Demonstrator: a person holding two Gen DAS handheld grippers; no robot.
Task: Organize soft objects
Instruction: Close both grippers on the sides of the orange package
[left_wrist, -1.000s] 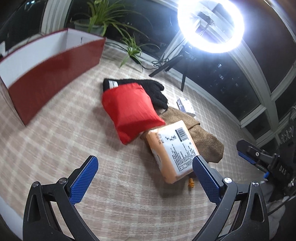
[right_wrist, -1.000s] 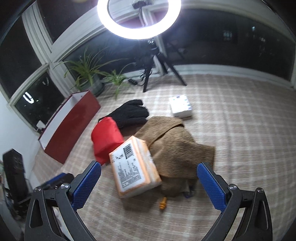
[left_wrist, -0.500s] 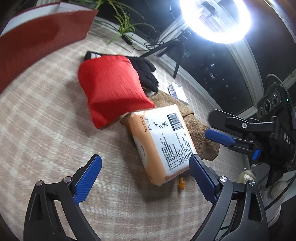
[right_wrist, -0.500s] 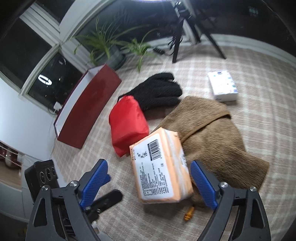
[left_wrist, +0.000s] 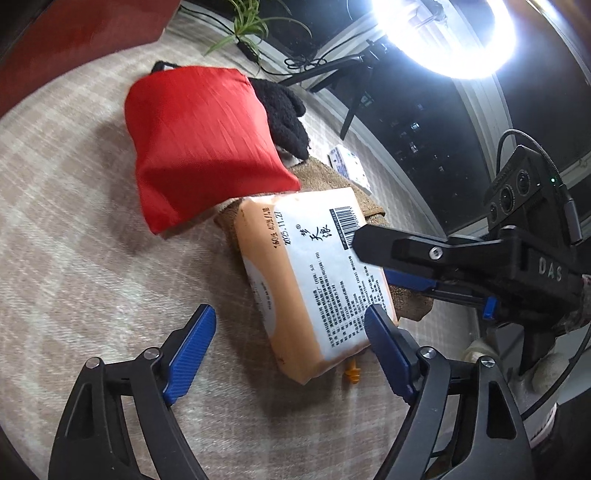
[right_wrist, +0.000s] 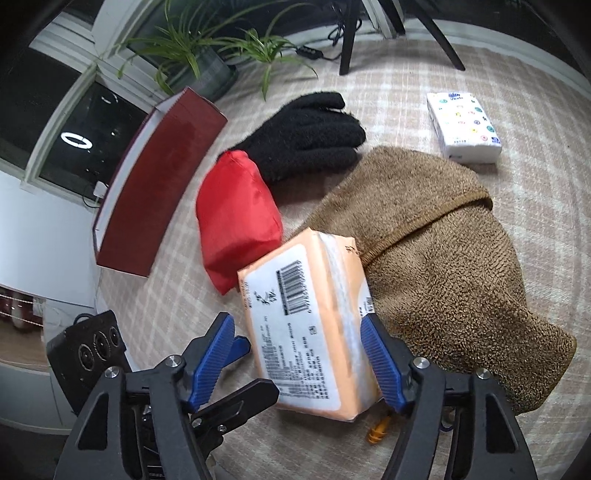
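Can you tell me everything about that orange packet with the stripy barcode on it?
The orange packet is a soft, block-shaped pack in shiny plastic wrap, orange at the edges, with a big white label carrying a barcode, small print and a date. It lies tilted, its far end propped on the brown fuzzy towel, its near end on the checked cloth. The red pouch sits by its far corner. A small orange plug lies beside it. The open right tongs straddle it; the left tongs are open close by.

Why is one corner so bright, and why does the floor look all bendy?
Left wrist view: the ring light glares white, washing out that corner. Both views: the fisheye lens curves the checked carpet. Right wrist view: no glare, and the red box is slightly blurred.
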